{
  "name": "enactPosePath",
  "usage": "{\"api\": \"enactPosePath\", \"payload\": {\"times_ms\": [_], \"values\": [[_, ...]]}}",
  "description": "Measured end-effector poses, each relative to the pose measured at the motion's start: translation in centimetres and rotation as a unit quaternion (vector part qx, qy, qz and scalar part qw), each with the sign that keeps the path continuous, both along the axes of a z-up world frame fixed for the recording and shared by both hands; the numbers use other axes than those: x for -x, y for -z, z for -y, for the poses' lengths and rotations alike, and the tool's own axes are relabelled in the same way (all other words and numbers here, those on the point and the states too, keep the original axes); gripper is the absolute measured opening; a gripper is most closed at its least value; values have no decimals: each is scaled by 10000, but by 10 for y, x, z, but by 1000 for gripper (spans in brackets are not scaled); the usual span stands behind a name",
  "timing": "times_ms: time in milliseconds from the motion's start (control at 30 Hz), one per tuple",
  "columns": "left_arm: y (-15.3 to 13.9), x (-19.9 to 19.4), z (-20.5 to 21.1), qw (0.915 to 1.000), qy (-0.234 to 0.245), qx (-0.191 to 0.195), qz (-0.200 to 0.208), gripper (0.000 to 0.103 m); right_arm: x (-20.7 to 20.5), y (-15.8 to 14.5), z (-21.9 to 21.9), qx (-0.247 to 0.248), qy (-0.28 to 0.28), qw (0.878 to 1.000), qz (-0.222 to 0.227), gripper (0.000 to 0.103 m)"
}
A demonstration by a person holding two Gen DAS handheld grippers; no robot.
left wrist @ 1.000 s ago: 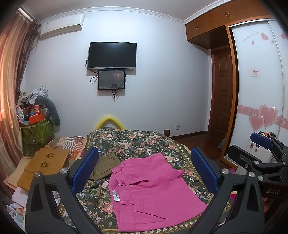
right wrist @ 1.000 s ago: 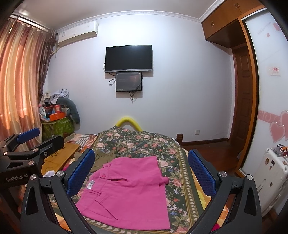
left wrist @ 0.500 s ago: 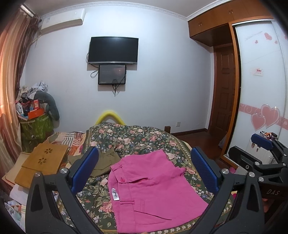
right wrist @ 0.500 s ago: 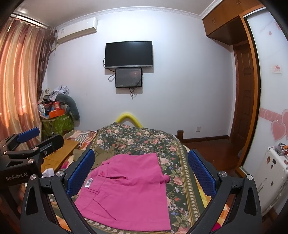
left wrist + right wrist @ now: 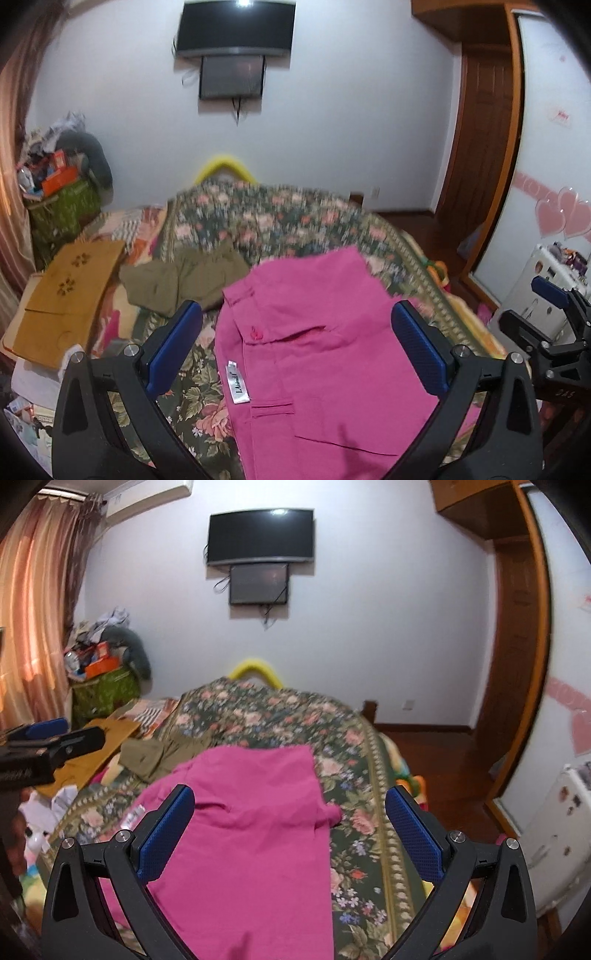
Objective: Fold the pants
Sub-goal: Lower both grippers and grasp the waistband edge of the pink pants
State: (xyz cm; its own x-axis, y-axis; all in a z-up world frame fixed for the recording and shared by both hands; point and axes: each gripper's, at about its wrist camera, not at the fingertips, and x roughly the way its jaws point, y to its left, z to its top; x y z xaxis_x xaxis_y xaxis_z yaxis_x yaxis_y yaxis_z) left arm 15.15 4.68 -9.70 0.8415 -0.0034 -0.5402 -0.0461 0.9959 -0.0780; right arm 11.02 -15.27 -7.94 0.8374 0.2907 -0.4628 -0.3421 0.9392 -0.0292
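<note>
Pink pants [image 5: 325,354] lie folded flat on the floral bedspread [image 5: 266,221], a white label [image 5: 236,382] showing near their left edge. My left gripper [image 5: 297,347] hovers open above their waist end, nothing between its blue pads [image 5: 173,345]. In the right wrist view the same pink pants [image 5: 255,834] spread below my right gripper [image 5: 290,834], which is open and empty too. The right gripper [image 5: 557,317] shows at the far right of the left wrist view, and the left gripper [image 5: 44,749] at the left edge of the right wrist view.
Olive-green clothing [image 5: 184,275] lies crumpled on the bed beyond the pants, to their left. A wooden lap tray [image 5: 66,295] rests on the bed's left side. A cluttered green basket [image 5: 62,214], a wall television [image 5: 236,26] and a wooden door [image 5: 480,140] surround the bed.
Both grippers have tilted down and moved closer to the bed, so the pink pants fill more of each view. The pants themselves have not moved, and both grippers stay open.
</note>
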Motion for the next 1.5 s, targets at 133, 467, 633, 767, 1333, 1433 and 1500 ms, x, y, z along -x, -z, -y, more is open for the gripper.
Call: {"api": "enactPosePath", "payload": {"times_ms": [133, 467, 633, 767, 1333, 1433, 1500], "values": [[34, -36, -12, 9988, -82, 2, -485, 103, -27, 22, 4, 138, -34, 9991, -401, 103], [111, -91, -36, 9862, 35, -268, -1634, 103, -103, 97, 14, 464, 24, 9844, -1694, 101], [130, -100, -49, 9787, 204, -72, -2043, 76, -121, 114, 10, 421, -322, 9773, -2051, 90], [145, -107, -54, 9709, 338, 174, -2365, 55, -138, 125, 2, 287, -603, 9709, -2300, 70], [163, -134, -42, 9670, 492, -126, -2495, 17, -155, 147, 16, 183, -509, 9609, -2716, 4], [157, -132, -46, 9656, 506, -8, -2552, 17, -150, 133, 19, 196, -540, 9612, -2696, 5], [146, -129, -52, 9668, 536, 168, -2494, 17, -147, 117, 25, 89, -561, 9655, -2542, 8]]}}
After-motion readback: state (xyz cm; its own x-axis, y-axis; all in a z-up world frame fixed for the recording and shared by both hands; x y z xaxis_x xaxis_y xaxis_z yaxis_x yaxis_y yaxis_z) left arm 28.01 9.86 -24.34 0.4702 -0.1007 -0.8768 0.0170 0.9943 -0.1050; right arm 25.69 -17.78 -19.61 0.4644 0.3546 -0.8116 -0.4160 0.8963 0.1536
